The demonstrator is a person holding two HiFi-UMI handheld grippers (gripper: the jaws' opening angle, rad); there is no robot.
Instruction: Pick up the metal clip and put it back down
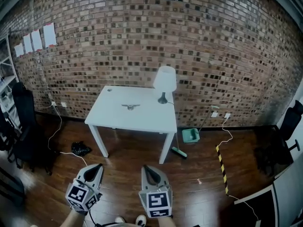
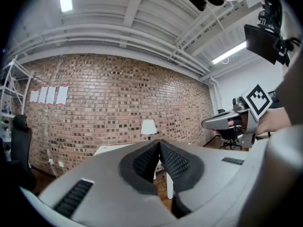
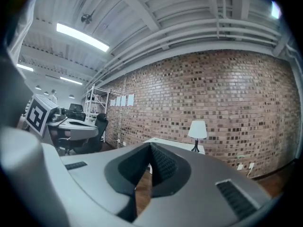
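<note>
While both grippers hang low at the bottom edge of the head view, open wood floor (image 1: 128, 167) lies between them and the table (image 1: 118, 117), well apart. Left gripper (image 1: 98, 166): jaws pressed together at the tips, nothing between. Right gripper (image 1: 147, 167): same, tips together, empty. The clip (image 1: 130, 106) lies on the tabletop near the middle, apart from the lamp (image 1: 164, 82) at the right rear corner. The table's front and sides stand open. The hands are cut off at the bottom; the clip is too small for detail. Room: brick wall (image 1: 213, 56), papers (image 1: 35, 39) on it upper left, black bag (image 1: 81, 148) by the left front leg, green dustpan (image 1: 191, 135) right of the table, striped tape (image 1: 221, 164) on the floor.
</note>
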